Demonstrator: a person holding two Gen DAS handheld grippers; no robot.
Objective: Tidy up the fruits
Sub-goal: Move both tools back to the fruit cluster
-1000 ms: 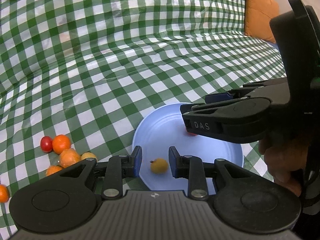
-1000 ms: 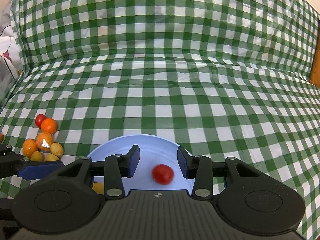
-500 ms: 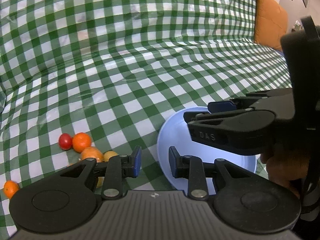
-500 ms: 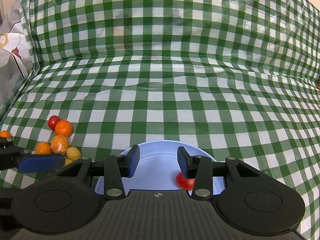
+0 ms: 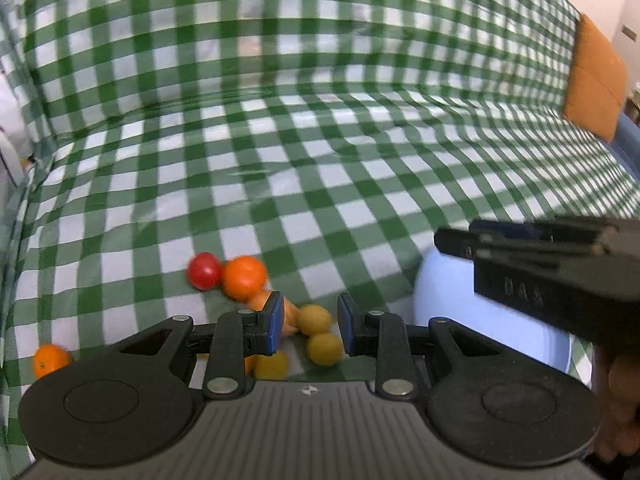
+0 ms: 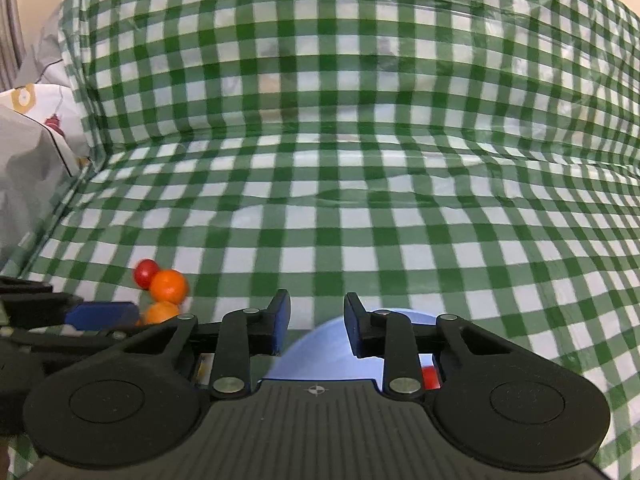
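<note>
A pile of small fruit lies on the green checked cloth: a red tomato (image 5: 204,271), an orange (image 5: 244,278) and yellow fruits (image 5: 324,349). My left gripper (image 5: 310,326) is open and empty, just above the yellow fruits. A lone orange (image 5: 50,360) lies at far left. The pale blue plate (image 5: 448,300) sits to the right, under my right gripper (image 6: 314,326), which is open and empty. A red fruit (image 6: 430,376) on the plate (image 6: 320,344) shows partly behind the right finger. The tomato (image 6: 145,273) and orange (image 6: 169,286) also show in the right wrist view.
The checked cloth covers a sofa seat and backrest (image 6: 320,80). An orange cushion (image 5: 594,80) stands at far right. A grey and white fabric (image 6: 32,152) lies at the left edge. The right gripper body (image 5: 560,272) hangs over the plate.
My left gripper has swung left from the plate to over the fruit pile. The right gripper has pulled back, so the red fruit on the plate is now mostly hidden.
</note>
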